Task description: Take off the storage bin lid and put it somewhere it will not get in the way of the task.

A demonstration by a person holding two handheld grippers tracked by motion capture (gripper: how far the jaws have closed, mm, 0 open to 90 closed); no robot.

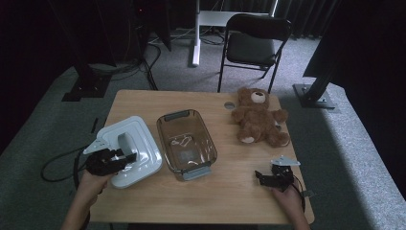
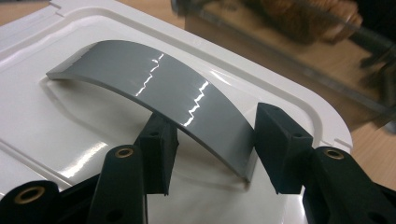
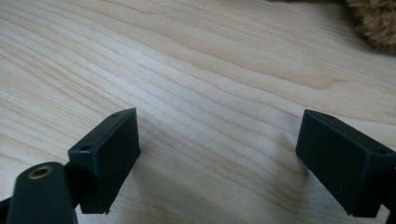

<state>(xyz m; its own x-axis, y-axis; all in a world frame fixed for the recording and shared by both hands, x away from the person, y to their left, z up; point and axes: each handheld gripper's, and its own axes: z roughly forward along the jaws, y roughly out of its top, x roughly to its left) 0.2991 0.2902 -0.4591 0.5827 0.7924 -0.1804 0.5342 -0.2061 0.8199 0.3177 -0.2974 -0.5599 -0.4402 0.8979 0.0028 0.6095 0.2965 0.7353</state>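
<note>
At the left of the pale wooden table (image 1: 158, 201) lies the white, rounded-rectangular plastic lid (image 1: 143, 158), flat on the wood just beside the clear glass baking dish (image 1: 186, 143) it looks made for, not touching it as far as the high view tells. Across its middle arches a glossy grey plastic strap handle (image 2: 159, 88), fixed at both ends and bowed up clear of the lid's recessed centre. The left gripper (image 2: 210, 144) stands over the near end of that handle with its jaws partly apart, one on each side of the strap; the right one seems just clear of the strap's edge, while the left sits partly behind the strap, so I cannot tell whether it presses yet. The lid is probably light and stiff, but its shiny surface and the sheen on the handle suggest it is slippery, so the handle is the place to take hold, ideally nearer its middle, so the lid hangs level rather than tipping. The glass dish, with grey tabs at its ends, is likely heavy and breakable, so the lid should meet it gently. Farther right a brown plush teddy bear (image 1: 258, 117) lies on its back, and nearest the person the right gripper (image 1: 268, 178) rests low over bare wood with its jaws wide apart and nothing between them.
</note>
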